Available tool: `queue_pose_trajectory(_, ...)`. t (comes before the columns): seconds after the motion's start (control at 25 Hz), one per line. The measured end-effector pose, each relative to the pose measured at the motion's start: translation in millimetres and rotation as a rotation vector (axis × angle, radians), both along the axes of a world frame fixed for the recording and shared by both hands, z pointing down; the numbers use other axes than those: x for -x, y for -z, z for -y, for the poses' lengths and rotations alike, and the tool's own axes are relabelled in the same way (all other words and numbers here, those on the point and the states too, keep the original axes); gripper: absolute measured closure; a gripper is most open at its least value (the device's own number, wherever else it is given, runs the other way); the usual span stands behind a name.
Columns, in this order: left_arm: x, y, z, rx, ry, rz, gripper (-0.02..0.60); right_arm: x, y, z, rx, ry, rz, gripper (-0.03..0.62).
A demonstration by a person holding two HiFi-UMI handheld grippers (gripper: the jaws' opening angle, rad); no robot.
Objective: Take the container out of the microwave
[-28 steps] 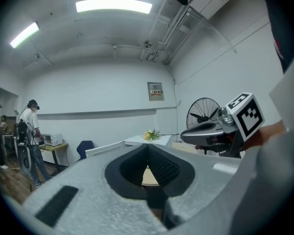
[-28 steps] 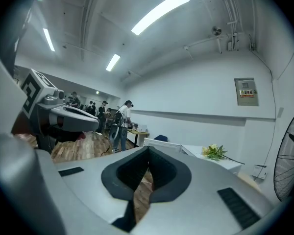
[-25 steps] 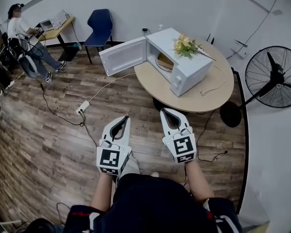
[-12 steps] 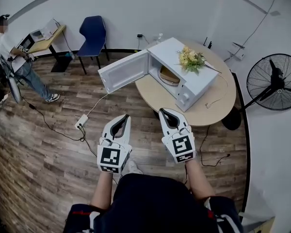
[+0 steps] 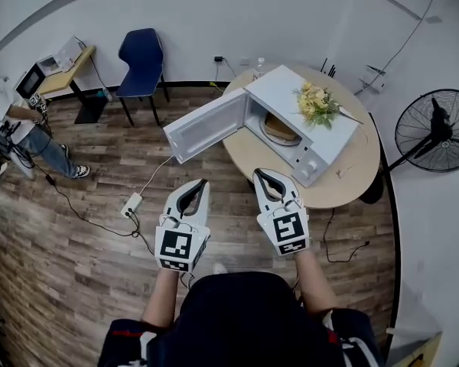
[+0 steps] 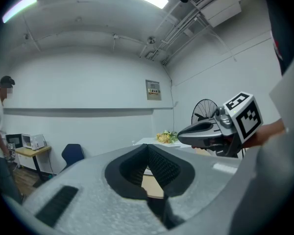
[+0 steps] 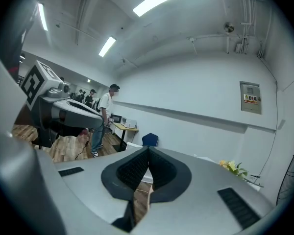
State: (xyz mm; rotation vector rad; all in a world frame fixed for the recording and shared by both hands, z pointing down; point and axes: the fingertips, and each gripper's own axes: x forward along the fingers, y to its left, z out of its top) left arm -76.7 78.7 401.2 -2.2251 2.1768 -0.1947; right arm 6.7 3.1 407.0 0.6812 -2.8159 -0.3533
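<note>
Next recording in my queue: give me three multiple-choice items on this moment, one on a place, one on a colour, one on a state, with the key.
1. Where are the flowers?
A) on top of the microwave
B) inside it
C) beneath it

2. What colour is the chair?
A) red
B) blue
C) green

3. How is the microwave door?
A) shut
B) swung open
C) taken off

Key:
1 A: in the head view the bunch lies on the white top panel.
2 B: its seat and back are dark blue.
3 B: the door stands swung out on its hinge, and the container shows in the open cavity.
</note>
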Motion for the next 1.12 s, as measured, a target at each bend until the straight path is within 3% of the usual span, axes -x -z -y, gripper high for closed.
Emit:
queue_pose_trajectory(0.48, 37, -14, 41, 0.022, -0.073, -0.054, 0.569, 42, -18, 35, 0.027, -0.046, -0.047, 0.586)
queue_pose_trajectory(1.12, 72, -12, 159, 0.048, -0.077, -0.019, 0.569, 80, -26, 146, 0.076, -0.046, -0.061, 0.586)
